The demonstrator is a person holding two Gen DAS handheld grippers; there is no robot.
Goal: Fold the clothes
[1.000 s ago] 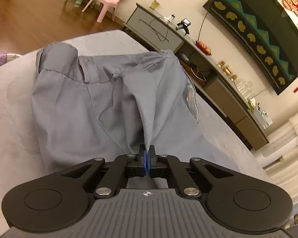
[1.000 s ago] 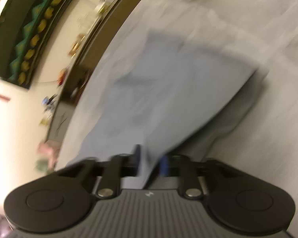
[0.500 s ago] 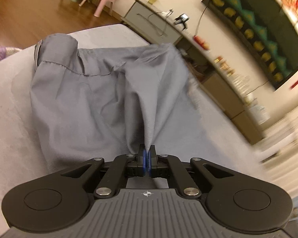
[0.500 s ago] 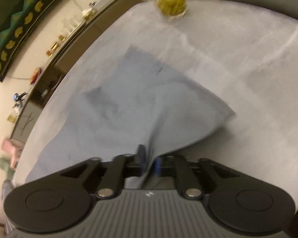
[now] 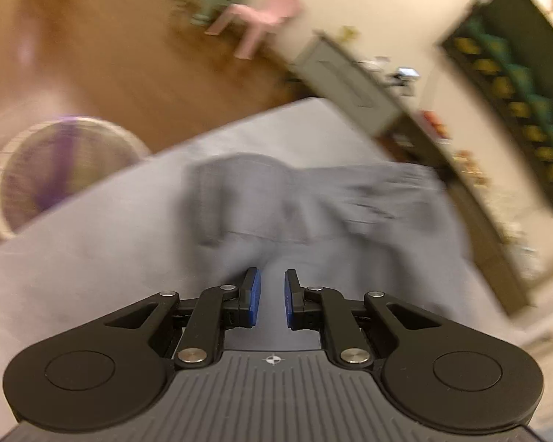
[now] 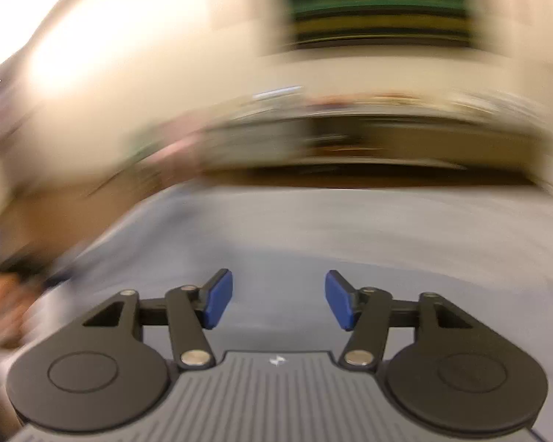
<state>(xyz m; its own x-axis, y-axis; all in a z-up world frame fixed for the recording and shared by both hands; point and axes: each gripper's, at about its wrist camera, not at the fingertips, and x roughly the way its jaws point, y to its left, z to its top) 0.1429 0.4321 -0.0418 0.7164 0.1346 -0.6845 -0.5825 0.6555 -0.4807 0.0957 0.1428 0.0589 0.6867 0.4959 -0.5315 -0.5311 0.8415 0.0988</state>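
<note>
Left gripper [image 5: 272, 296]: blue fingers [image 5: 253, 296] parting, narrow gap, no cloth pinched between. Right gripper [image 6: 278, 299]: fingers spreading wide, nothing between. Grey garment [image 5: 313, 213] lies rumpled on grey padded surface [image 5: 103, 221], just ahead of left fingers. Woven basket [image 5: 55, 169] on wood floor beyond; right view heavily blurred.

Each claw is built alike. The left claw [image 5: 272, 297] has a grey ribbed housing with a small white crosshair mark at its front edge, flanked by two black rounded lobes with a recessed disc each. Black linkage arms, pinned with silver round-headed screws, carry fingers faced with blue pads [image 5: 253, 297]. The right claw [image 6: 278, 300] shows the same housing, lobes, screws and blue pads [image 6: 218, 304].
</note>
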